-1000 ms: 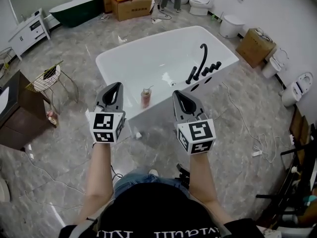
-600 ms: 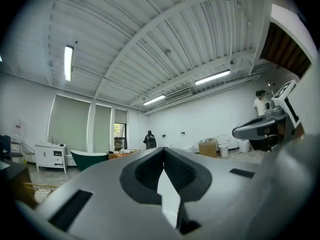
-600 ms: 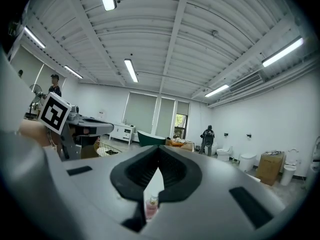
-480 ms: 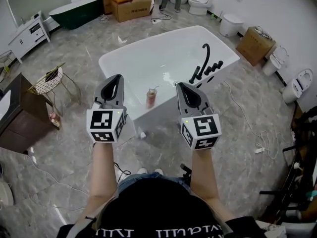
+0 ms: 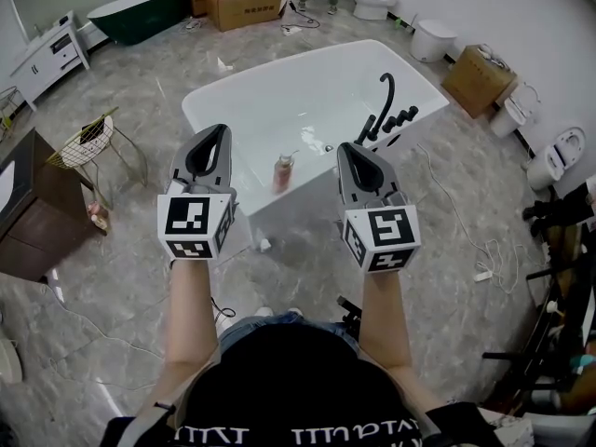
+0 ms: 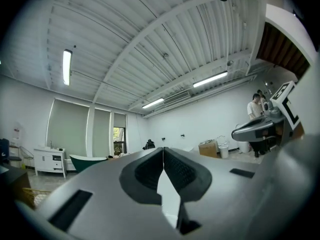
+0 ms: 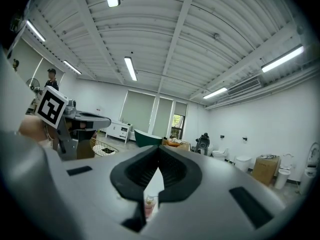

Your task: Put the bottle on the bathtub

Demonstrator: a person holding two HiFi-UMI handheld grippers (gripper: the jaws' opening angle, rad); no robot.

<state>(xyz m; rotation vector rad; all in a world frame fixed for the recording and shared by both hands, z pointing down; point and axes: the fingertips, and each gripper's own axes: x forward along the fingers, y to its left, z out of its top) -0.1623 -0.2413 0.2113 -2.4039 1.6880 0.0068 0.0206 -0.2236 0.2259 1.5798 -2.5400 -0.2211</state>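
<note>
A small pink bottle (image 5: 284, 172) stands upright on the near rim of the white bathtub (image 5: 270, 101) in the head view. It also peeks through the gap below the right gripper's jaws as the bottle (image 7: 148, 205) in the right gripper view. My left gripper (image 5: 215, 131) is held up to the bottle's left, jaws shut and empty. My right gripper (image 5: 352, 149) is held up to its right, also shut and empty. Both are raised above the floor, apart from the bottle. A black faucet (image 5: 381, 108) stands on the tub's right rim.
A dark cabinet (image 5: 33, 203) and a wire basket stool (image 5: 88, 144) stand at the left. Cardboard boxes (image 5: 244, 2), a dark green tub (image 5: 140, 9) and toilets (image 5: 433, 40) lie beyond. Cables (image 5: 466, 240) run across the grey marble floor.
Both grippers have risen slightly and spread a little apart. The view has shifted, so the tub and bottle sit a bit higher in the frame.
</note>
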